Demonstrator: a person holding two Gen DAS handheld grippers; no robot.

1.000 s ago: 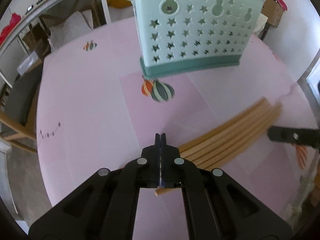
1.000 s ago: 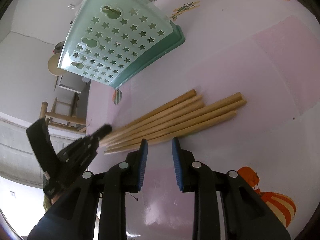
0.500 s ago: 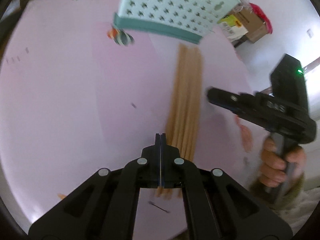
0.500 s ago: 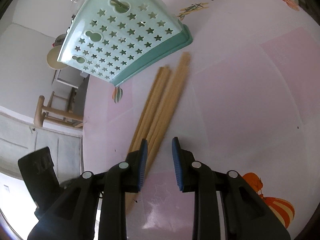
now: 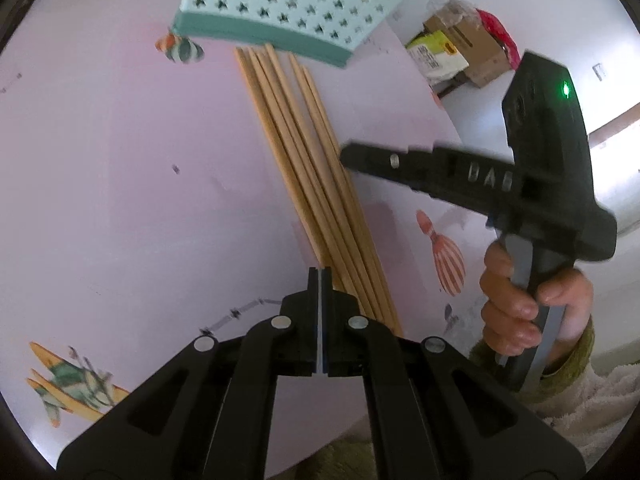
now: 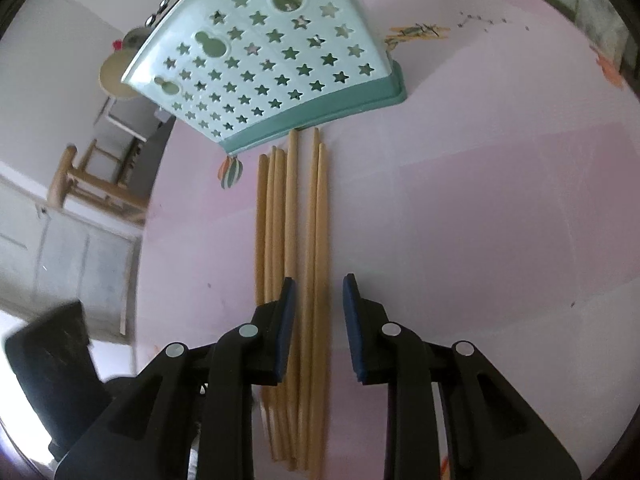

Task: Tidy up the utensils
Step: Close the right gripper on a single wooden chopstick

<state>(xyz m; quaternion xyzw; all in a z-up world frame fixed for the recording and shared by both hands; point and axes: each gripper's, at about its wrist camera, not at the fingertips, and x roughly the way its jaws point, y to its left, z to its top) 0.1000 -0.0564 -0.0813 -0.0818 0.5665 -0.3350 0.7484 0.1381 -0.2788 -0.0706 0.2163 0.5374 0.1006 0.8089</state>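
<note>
My right gripper [image 6: 318, 286] hangs with jaws apart over the chopsticks [image 6: 292, 240], straddling the two rightmost sticks. My left gripper [image 5: 320, 276] has its jaws pressed together, empty, at the near end of the bundle. The chopsticks lie side by side on the pink bench [image 6: 480, 200], far tips just short of the teal holder [image 6: 272, 64], one tip perhaps touching its base. I judge the risk is closing on part of the bundle: the sticks are loose and could roll or fan apart, or one might slip out during lifting.
</note>
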